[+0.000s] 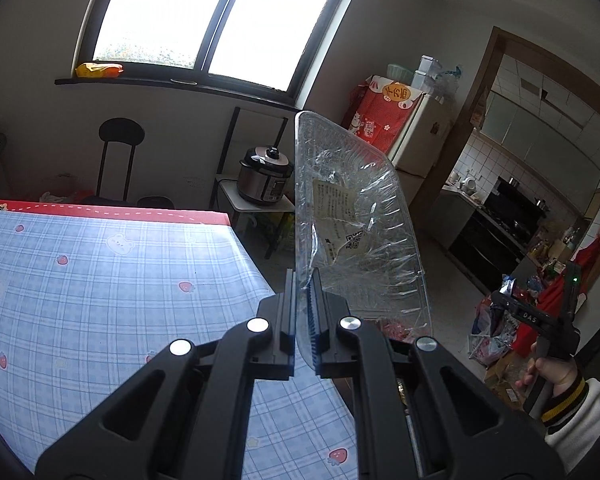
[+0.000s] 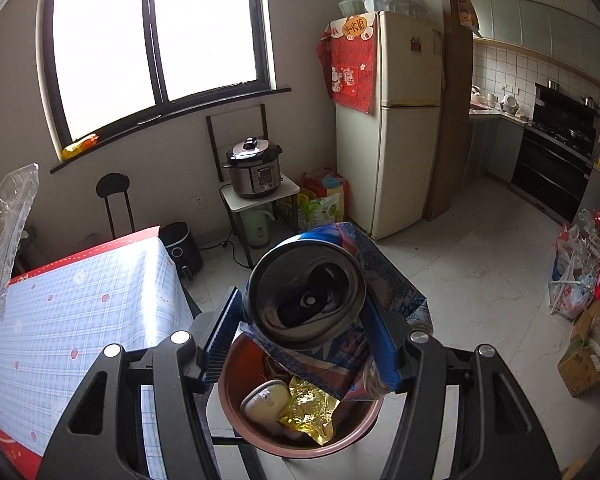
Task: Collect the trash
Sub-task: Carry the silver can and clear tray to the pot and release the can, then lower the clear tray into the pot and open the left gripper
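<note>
Hovering over the round brown trash bin [image 2: 300,432] so a release drops straight in, the right gripper [image 2: 304,330] clamps a blue aluminium can and crumpled blue wrapper [image 2: 306,292]. The left gripper [image 1: 304,316] pinches a clear plastic tray [image 1: 356,216] upright beside the checked table [image 1: 100,272], apparently awaiting its turn.

Black left gripper [image 1: 304,312], silver screws, blue ribbed pads; cream, yellow-striped sleeve [image 1: 576,412].

Blue-plaid worktop [image 1: 100,272] cloth (strawberry-dotted, red-edged); clear plastic container [image 1: 356,216]; blue can [image 2: 306,292]; brown bin [image 2: 300,436]; gold wrapper [image 2: 310,408].
</note>
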Tool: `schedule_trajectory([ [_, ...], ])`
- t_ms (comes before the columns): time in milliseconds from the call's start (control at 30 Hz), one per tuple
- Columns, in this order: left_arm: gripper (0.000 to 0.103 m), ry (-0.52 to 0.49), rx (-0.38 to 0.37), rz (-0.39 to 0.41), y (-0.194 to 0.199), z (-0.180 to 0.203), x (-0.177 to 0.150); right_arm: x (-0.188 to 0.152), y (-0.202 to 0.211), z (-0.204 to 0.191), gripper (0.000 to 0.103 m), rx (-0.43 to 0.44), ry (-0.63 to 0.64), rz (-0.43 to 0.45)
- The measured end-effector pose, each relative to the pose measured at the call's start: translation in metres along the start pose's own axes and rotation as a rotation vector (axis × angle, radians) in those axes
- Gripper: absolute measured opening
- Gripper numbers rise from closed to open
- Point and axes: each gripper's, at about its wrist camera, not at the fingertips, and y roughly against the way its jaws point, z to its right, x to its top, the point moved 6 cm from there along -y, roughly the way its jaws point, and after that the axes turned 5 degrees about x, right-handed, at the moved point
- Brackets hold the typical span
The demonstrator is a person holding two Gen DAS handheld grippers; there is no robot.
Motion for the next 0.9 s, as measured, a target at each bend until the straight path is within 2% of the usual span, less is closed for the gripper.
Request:
schedule_trajectory([
  [167,0.010,-0.017,0.015,0.002,0.003,0.006,0.000,0.004,-0.017,-0.002,0.062,0.027,-0.019,-0.027],
  [233,0.010,-0.025,0.025,0.003,0.006,0.005,0.003,0.006,-0.018,-0.004,0.087,0.042,-0.041,-0.015],
  [267,0.010,-0.029,0.031,0.004,0.007,0.005,0.004,0.009,-0.019,-0.006,0.090,0.049,-0.045,-0.001],
  [533,0.010,-0.079,0.027,0.009,0.012,0.015,0.012,0.020,-0.002,-0.010,0.097,0.032,-0.082,0.057],
  [900,0.010,-0.159,-0.107,-0.034,-0.019,0.067,0.001,0.011,0.062,0.030,0.097,-0.058,-0.146,0.110],
])
